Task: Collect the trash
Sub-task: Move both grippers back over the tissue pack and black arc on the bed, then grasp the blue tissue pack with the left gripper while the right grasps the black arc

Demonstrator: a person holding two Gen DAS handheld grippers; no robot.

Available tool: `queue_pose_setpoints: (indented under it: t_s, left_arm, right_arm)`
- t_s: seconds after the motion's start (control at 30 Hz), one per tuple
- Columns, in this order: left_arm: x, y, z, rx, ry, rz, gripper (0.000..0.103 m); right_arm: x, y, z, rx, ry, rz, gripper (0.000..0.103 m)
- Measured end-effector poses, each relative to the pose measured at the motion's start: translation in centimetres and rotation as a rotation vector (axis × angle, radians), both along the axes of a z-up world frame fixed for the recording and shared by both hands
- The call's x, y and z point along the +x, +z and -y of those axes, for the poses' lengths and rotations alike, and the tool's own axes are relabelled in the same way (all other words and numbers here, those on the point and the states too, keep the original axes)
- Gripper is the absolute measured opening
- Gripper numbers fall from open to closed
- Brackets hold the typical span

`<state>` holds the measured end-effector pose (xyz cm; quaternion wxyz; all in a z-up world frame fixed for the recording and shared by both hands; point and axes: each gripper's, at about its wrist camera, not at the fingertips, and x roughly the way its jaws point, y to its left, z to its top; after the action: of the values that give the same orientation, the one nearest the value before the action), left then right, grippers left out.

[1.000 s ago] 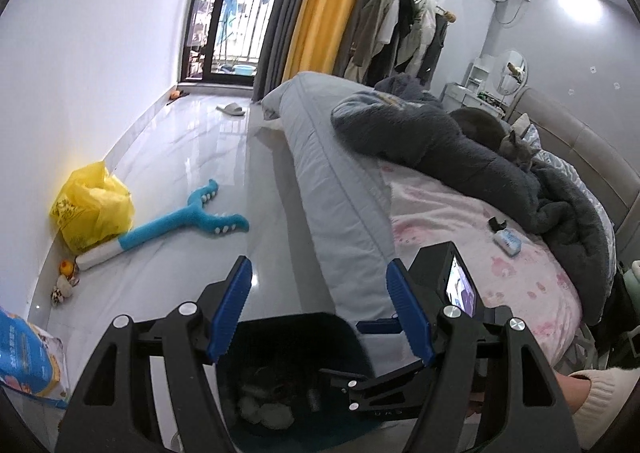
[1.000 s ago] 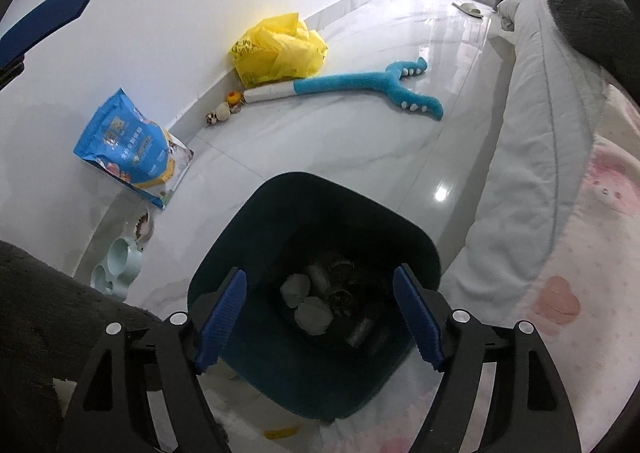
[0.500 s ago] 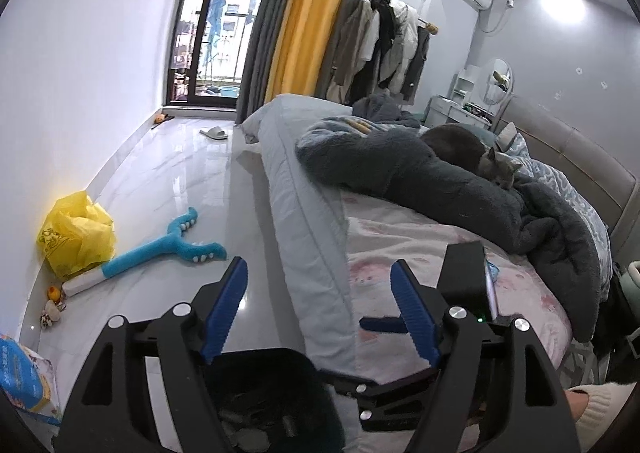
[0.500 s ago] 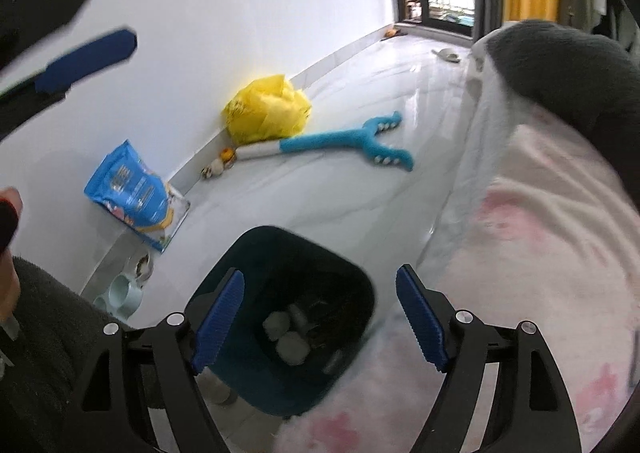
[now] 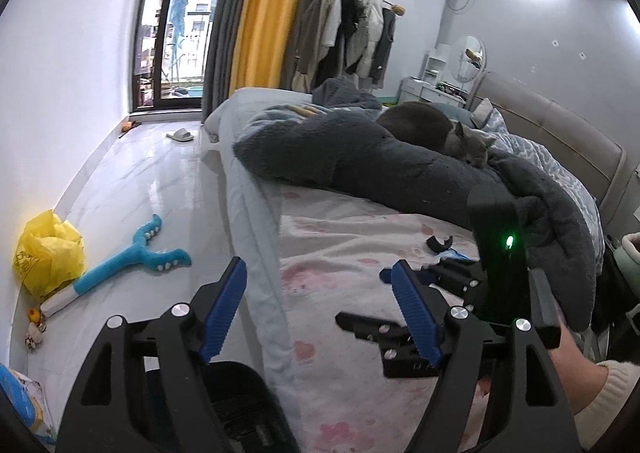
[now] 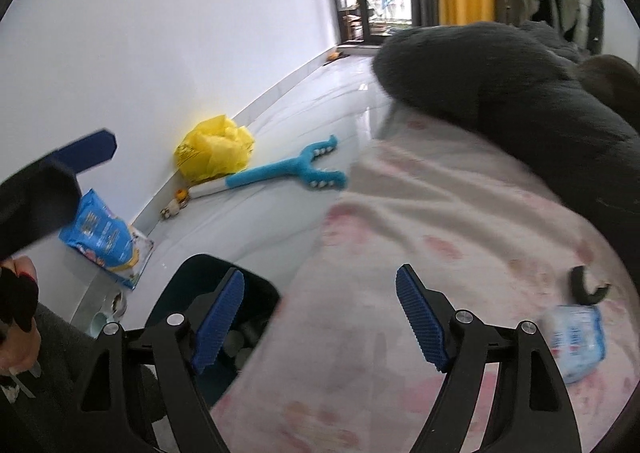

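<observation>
A dark teal trash bin (image 6: 208, 293) stands on the floor beside the bed, with crumpled pieces inside; it also shows low in the left wrist view (image 5: 240, 405). On the pink bedsheet (image 6: 400, 253) lie a small blue-and-white packet (image 6: 576, 337) and a black curved piece (image 6: 586, 287), to the right of my right gripper (image 6: 320, 317), which is open and empty over the bed edge. My left gripper (image 5: 320, 309) is open and empty above the bed edge. The black piece (image 5: 439, 244) shows beyond it, partly behind the right gripper's body.
A dark grey blanket (image 5: 380, 161) and a grey cat (image 5: 468, 141) lie on the bed. On the floor are a blue plush toy (image 5: 132, 257), a yellow bag (image 5: 48, 253) and a blue bag (image 6: 104, 237) by the wall.
Both grippers have lifted away from the bin and swung right over the bed. The packet and black piece have come into the right wrist view.
</observation>
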<state>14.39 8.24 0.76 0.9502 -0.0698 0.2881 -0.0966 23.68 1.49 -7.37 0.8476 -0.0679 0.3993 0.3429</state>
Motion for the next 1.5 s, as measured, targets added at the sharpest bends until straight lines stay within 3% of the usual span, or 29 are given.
queue_pose_setpoints:
  t_s: [0.67,1.0,1.5]
  left_arm:
    - [5.8,-3.0,8.0,0.042,-0.129,-0.081,0.079]
    - [7.7,-4.7,10.9,0.047,-0.187,-0.134,0.080]
    - [9.0,-6.7,15.4,0.057,-0.296,-0.190,0.080]
  right_arm:
    - [8.7,-0.1,12.2,-0.005,-0.311,-0.025,0.081]
    - [10.7,-2.0,14.4,-0.048,-0.350,-0.098,0.081]
    - [12.3,-3.7,16.1,-0.014,-0.339,-0.184,0.059]
